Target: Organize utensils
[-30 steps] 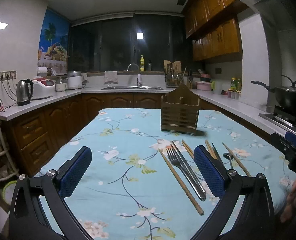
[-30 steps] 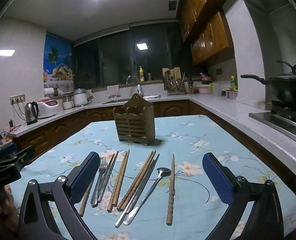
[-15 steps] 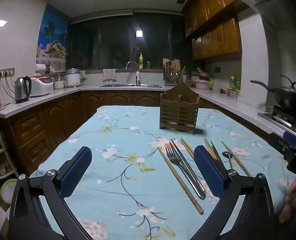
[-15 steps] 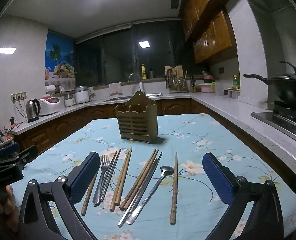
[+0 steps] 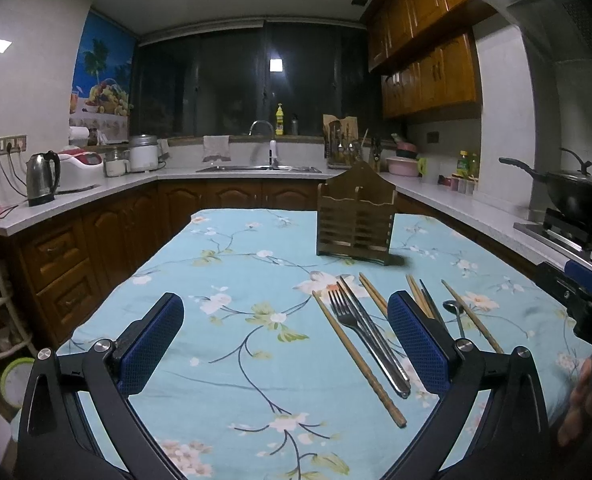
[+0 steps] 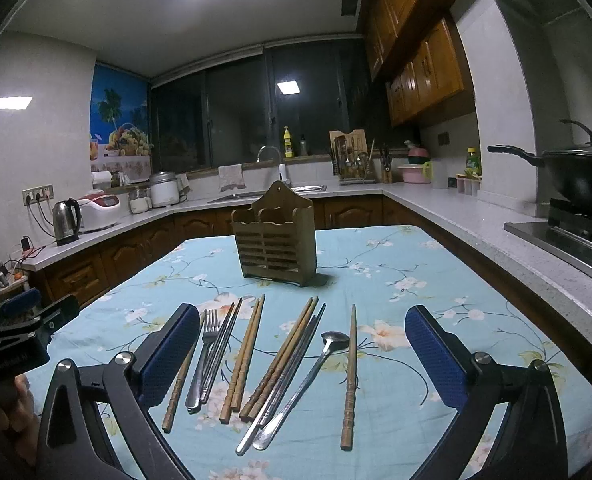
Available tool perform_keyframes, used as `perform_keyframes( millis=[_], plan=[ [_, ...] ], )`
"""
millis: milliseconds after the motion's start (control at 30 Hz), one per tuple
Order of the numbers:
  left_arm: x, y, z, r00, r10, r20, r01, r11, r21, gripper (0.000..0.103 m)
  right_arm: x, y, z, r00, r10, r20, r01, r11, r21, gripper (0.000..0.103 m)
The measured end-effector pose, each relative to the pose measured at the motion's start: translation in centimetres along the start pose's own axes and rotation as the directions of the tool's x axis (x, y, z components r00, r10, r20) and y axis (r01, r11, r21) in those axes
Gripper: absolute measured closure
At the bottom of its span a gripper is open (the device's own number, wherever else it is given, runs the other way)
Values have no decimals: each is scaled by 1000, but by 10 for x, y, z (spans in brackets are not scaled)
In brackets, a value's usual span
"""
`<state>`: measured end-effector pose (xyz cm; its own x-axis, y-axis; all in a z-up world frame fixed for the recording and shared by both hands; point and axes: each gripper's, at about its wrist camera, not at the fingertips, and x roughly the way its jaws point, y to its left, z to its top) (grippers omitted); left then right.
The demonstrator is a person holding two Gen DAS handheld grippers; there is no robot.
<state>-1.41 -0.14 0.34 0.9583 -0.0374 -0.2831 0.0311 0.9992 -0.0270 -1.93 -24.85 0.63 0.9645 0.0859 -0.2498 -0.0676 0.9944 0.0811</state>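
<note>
Utensils lie in a row at lower centre of the right wrist view on the bench [image 6: 395, 256]: fork [image 6: 206, 344], chopsticks [image 6: 248, 352], spoon [image 6: 315, 376]. Wooden holder [image 6: 274, 248] stands behind, unfilled. Left hand-held gripper [image 5: 286, 344] and right hand-held gripper [image 6: 301, 356] both gape wide, holding nothing. Advise pinching one piece mid-shaft.

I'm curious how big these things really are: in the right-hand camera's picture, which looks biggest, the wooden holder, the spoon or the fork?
1. wooden holder, clearly largest, though farthest away.
2. spoon and fork: similar length, both lying nearer the camera; too alike to rank.
</note>
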Motion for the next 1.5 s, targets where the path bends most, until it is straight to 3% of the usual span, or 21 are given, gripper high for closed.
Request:
perform_keyframes(
  millis=[500, 700, 1133, 1267, 1333, 1433, 1500],
  plan=[
    [10, 1, -1, 999, -36, -38, 35, 999, -11, 0, 1, 5, -3, 1000, 2, -17, -2, 1000, 5, 0],
    [21, 1, 1, 993, -71, -90, 69, 997, -22, 0, 5, 5, 0, 999, 5, -49, -4, 1000, 18, 0],
    [66, 15, 20, 955, -209, -212, 182, 973, -143, 3, 30, -11, 15, 985, 40, -169, -24, 995, 96, 1],
    [94, 16, 25, 927, -243, -285, 205, 966, -156, 10, 48, -21, 18, 964, 88, -249, -51, 987, 151, 18],
    [113, 11, 25, 908, -250, -337, 215, 967, -139, 24, 62, -25, 17, 944, 123, -305, -65, 979, 192, 30],
    [137, 3, 25, 876, -266, -402, 238, 964, -121, 37, 81, -31, 11, 911, 147, -385, -58, 971, 233, 44],
    [153, -2, 25, 854, -285, -436, 261, 959, -116, 40, 94, -36, 5, 887, 173, -429, -58, 962, 268, 58]
  ],
)
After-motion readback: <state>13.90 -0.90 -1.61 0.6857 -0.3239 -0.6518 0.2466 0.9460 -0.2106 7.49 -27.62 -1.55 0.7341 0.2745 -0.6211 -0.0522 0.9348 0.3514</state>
